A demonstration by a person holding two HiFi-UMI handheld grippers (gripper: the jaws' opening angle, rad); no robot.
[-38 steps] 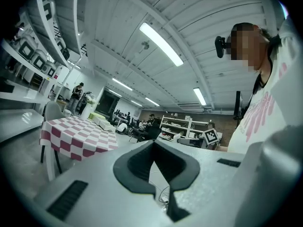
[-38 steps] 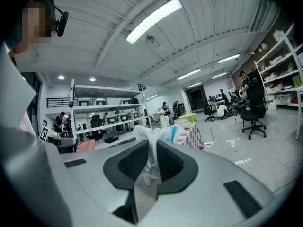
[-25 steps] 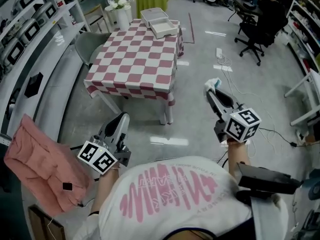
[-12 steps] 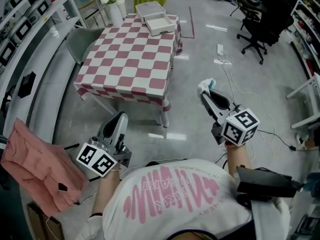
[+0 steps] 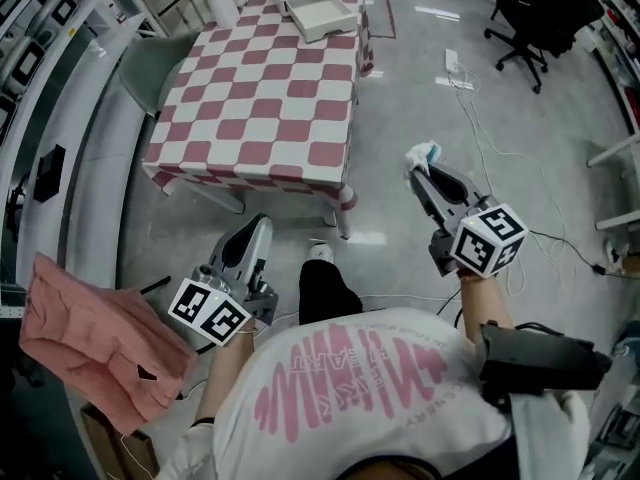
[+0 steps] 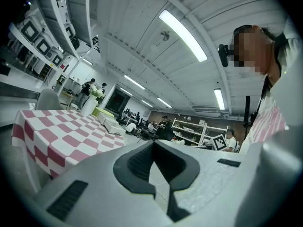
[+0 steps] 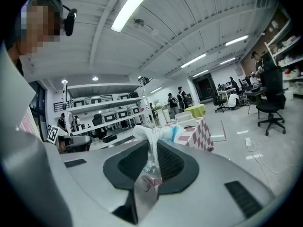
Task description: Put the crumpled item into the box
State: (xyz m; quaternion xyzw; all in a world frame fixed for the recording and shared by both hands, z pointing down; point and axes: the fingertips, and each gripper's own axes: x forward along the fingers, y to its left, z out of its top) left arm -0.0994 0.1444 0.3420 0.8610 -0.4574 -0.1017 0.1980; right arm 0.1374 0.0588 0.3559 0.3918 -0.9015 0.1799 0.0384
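Note:
My right gripper [image 5: 421, 165] is shut on a crumpled white and pale blue item [image 5: 424, 153] that sticks out past its tips. In the right gripper view the crumpled item [image 7: 154, 134] is pinched between the dark pads [image 7: 174, 162]. It hangs over the grey floor, right of the pink-and-white checkered table [image 5: 259, 100]. Two white open boxes [image 5: 320, 15] stand at the table's far end. My left gripper [image 5: 259, 227] sits low near the table's near edge, jaws together with nothing in them. In its own view the left gripper [image 6: 152, 149] points toward the table [image 6: 52, 131].
A pink cloth [image 5: 90, 333] lies at the left by the shelving [image 5: 40, 38]. A grey chair [image 5: 150, 63] stands at the table's left side. Cables [image 5: 480, 138] trail over the floor at the right, and an office chair [image 5: 540, 13] stands beyond them.
The person has stepped toward the table, which now lies nearer; a leg and shoe have come into view. Both grippers keep their pose, the right still holding the crumpled item.

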